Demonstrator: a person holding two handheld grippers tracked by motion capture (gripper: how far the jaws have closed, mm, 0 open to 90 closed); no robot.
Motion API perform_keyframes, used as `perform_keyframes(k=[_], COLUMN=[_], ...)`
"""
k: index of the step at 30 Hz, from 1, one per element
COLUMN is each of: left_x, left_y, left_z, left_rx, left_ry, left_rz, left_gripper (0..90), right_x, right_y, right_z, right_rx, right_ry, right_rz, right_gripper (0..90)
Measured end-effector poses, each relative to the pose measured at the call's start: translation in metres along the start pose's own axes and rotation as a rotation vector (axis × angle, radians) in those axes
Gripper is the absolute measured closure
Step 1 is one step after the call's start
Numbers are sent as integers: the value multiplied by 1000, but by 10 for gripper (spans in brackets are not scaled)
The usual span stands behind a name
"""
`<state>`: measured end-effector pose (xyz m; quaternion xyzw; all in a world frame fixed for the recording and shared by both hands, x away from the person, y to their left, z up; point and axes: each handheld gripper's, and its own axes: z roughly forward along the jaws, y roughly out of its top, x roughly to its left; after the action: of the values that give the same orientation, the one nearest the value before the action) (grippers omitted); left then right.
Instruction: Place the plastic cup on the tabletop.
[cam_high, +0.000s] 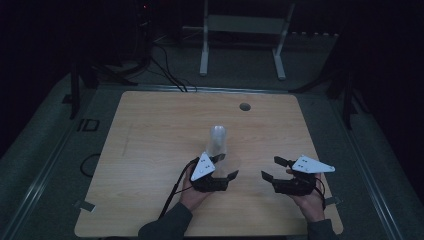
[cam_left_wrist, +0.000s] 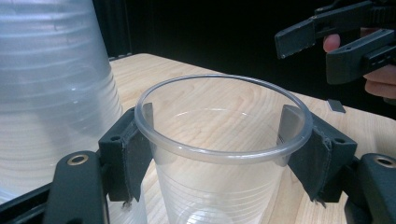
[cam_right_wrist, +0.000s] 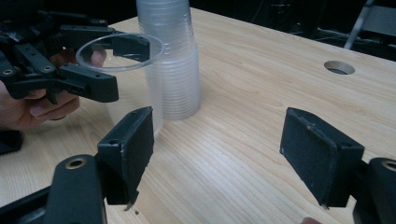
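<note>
Near the lower centre of the high view, the left tool (cam_high: 223, 166) is holding a single clear plastic cup (cam_left_wrist: 223, 154) upright, its pads pressing on opposite sides of the wall just under the rim. In the left gripper view the cup is sitting mouth-up in the middle of the frame, with the inverted stack of clear cups (cam_left_wrist: 51, 88) rising just beside it at the upper left. The stack's long axis is standing vertical on the wooden counter (cam_high: 150, 150), as is the held cup's.

Toward the lower right of the high view, the right tool (cam_high: 271, 167) is hanging with its jaws wide and nothing between them, pointing toward the left tool and well apart from the cup. In the right gripper view the cup (cam_right_wrist: 128, 84) is lying at the upper left, ahead of the right tool's jaws, with the stack (cam_right_wrist: 173, 60) directly behind it.

Judgement: the left hand is the nearer and is controlling the cup; any handover or further separation depends on the right tool closing that leftward gap. Both hands are resting low over the counter, forearms entering from the bottom edge.
</note>
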<state>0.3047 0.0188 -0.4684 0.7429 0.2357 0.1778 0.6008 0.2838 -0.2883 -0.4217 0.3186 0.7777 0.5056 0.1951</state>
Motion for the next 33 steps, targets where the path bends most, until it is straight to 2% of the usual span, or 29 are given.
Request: perform_keyframes(k=[15, 26, 33], left_x=[5, 2, -3], left_y=[-9, -11, -13], left_z=[6, 7, 9], left_rx=[40, 48, 52], left_ry=[16, 31, 10], left_rz=[1, 20, 24], left_gripper=[275, 263, 264], right_x=[-1, -2, -3], right_y=[0, 0, -1], right_z=[-2, -3, -5], right_rx=[-7, -15, -18], right_ry=[-2, -1, -6], right_rz=[6, 10, 15], right_gripper=[258, 258, 258])
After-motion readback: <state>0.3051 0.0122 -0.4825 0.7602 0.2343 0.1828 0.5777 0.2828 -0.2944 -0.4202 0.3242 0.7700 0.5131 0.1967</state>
